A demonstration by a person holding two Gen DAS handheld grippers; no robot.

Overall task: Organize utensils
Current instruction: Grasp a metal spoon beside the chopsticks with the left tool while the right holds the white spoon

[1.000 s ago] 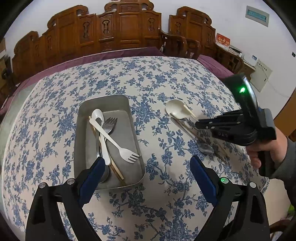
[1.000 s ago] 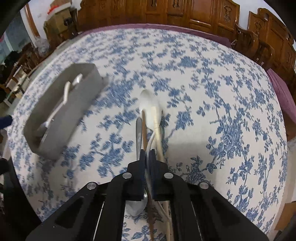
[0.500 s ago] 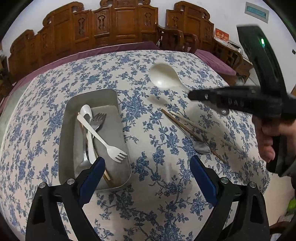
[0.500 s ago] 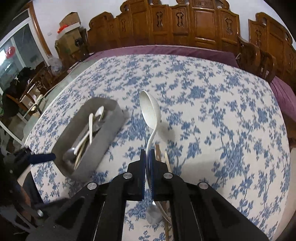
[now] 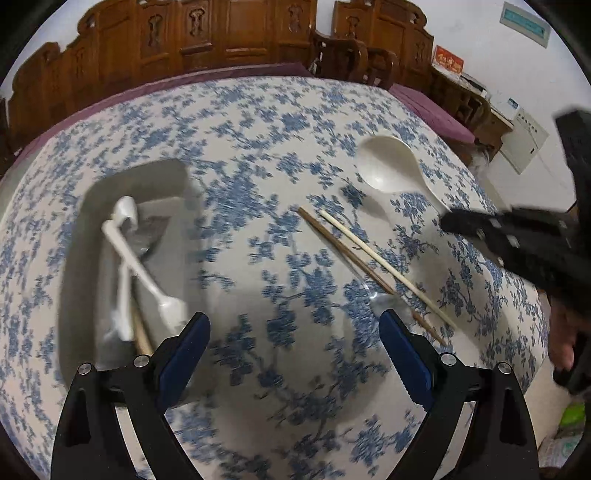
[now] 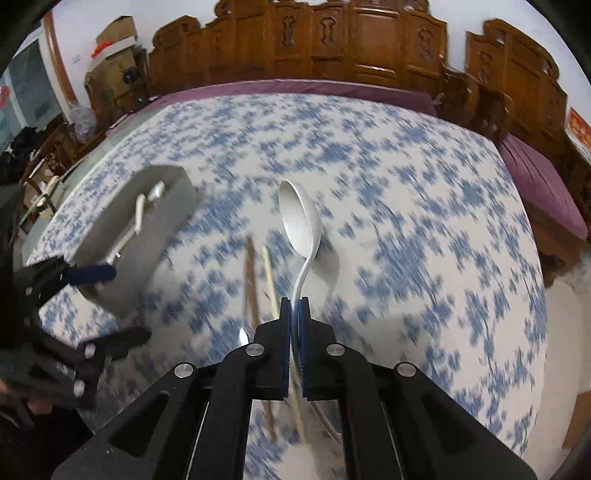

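Right gripper (image 6: 294, 306) clamping fingers on handle of white ladle (image 6: 298, 221), holding it above counter (image 6: 424, 221), bowl forward. Left gripper (image 5: 293, 332) hovering, fingers wide apart, gripping nothing. Two chopsticks (image 5: 369, 254) lying on cloth between ladle and metal tray (image 5: 77, 258) containing white cutlery.

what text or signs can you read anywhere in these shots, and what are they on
None can be read.
Red sign with gold characters, on the cabinet by the wall: too blurred.
Teal wall plaque: too small.
White wall panel, with small labels: too small.
Red sign at the right wrist view's edge: blurred.
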